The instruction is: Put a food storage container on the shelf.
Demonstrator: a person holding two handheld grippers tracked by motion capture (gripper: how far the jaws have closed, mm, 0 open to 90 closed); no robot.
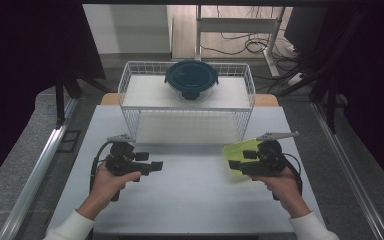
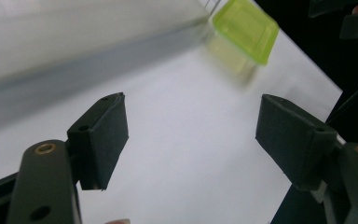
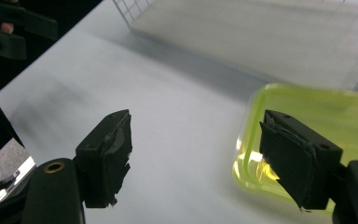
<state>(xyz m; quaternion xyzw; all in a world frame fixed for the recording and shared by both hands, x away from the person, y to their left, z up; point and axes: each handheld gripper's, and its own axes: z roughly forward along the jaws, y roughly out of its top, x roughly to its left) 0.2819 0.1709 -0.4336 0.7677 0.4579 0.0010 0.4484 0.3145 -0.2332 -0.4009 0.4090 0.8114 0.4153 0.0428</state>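
A yellow-green lidded box (image 1: 239, 149) lies on the white table (image 1: 195, 200) at the right, just in front of the wire basket. My right gripper (image 1: 234, 165) points left over the box's near side. In the right gripper view my right gripper (image 3: 196, 149) stands open, one jaw in front of the box (image 3: 326, 116) and the other over bare table, neither pad pressing on it. My left gripper (image 1: 155, 166) points right at the table's left and is open; in its own view my left gripper (image 2: 191, 135) has nothing between its jaws, and the box (image 2: 247, 28) lies farther off.
A white wire basket (image 1: 130, 95) stands across the back of the table. Inside it sits a round clear container with a dark blue lid (image 1: 191, 77). Bare tabletop lies between the two grippers. Dark curtains flank the table, and cables lie on the floor behind.
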